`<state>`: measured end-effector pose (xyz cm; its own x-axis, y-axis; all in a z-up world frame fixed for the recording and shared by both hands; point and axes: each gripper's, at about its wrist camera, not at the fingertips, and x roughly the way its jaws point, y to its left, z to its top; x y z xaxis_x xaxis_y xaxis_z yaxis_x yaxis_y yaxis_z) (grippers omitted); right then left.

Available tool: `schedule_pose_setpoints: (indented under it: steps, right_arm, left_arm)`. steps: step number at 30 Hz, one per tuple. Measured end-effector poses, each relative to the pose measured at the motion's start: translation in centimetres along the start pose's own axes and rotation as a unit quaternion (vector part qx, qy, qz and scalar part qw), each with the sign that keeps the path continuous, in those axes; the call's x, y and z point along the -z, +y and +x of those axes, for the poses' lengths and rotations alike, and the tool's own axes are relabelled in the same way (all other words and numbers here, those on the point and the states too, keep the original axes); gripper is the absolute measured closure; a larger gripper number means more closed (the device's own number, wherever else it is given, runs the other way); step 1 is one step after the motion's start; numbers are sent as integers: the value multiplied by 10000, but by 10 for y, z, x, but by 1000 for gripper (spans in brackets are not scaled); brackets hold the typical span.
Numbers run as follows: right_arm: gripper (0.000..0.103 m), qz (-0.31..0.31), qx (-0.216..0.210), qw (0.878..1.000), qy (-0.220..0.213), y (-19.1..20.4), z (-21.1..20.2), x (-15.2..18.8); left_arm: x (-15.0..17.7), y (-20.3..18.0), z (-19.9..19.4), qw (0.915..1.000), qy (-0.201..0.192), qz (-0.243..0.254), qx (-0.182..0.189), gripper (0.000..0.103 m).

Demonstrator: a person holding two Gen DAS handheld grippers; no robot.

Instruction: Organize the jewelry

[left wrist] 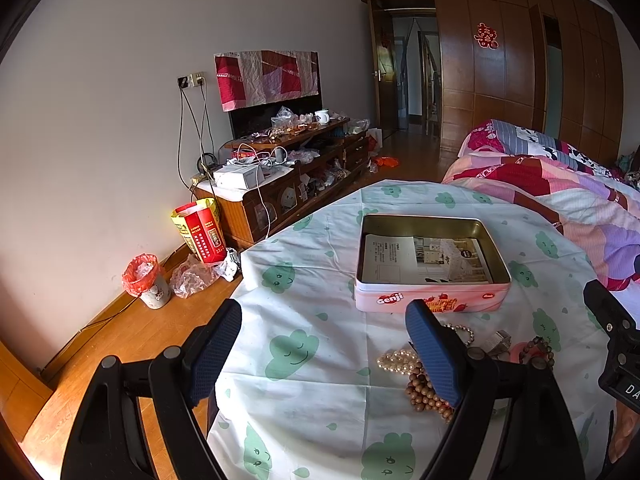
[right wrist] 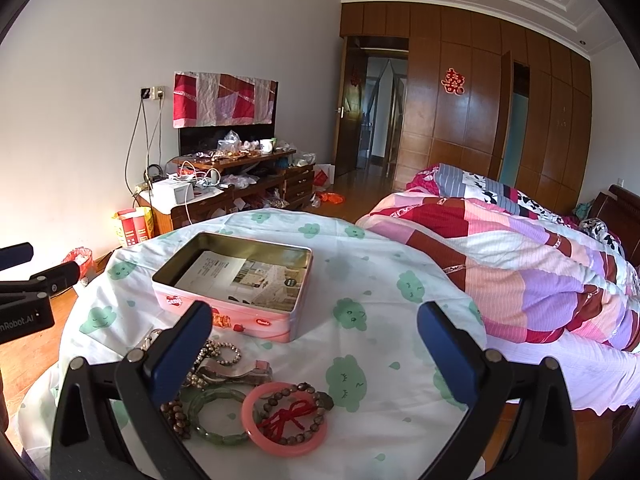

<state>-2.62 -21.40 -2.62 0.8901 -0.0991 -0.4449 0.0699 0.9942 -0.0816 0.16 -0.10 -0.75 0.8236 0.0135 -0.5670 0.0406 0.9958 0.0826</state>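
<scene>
Bedroom table under a cloud-print cloth [right wrist: 360, 264] holds an open pink tin [right wrist: 236, 284], with the jewelry just in front of it: pink bangle [right wrist: 256, 436], green jade bangle [right wrist: 212, 432] and wooden beads [left wrist: 424, 394], while left gripper [left wrist: 324, 356] and right gripper [right wrist: 316, 356] hover spread and empty.

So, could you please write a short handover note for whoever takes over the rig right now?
Left gripper: open, empty, over the table's near edge.
Right gripper: open, empty, above the jewelry.
Tin: lid off, only a paper leaflet inside, no jewelry.
On the tablecloth in front of the tin: pearl strand, wooden beads, green bangle, pink bangle, metal pieces.
Done: nothing. Left: move every piece into the tin.
</scene>
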Motion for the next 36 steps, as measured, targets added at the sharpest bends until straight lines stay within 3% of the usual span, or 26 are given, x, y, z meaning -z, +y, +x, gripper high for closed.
schedule_pose_setpoints:
  steps: [36]
  right_arm:
    - [0,3,-1,10000,27,1,-1,1]
  left_arm:
    - [4,1,2,10000,37,9,-20,19]
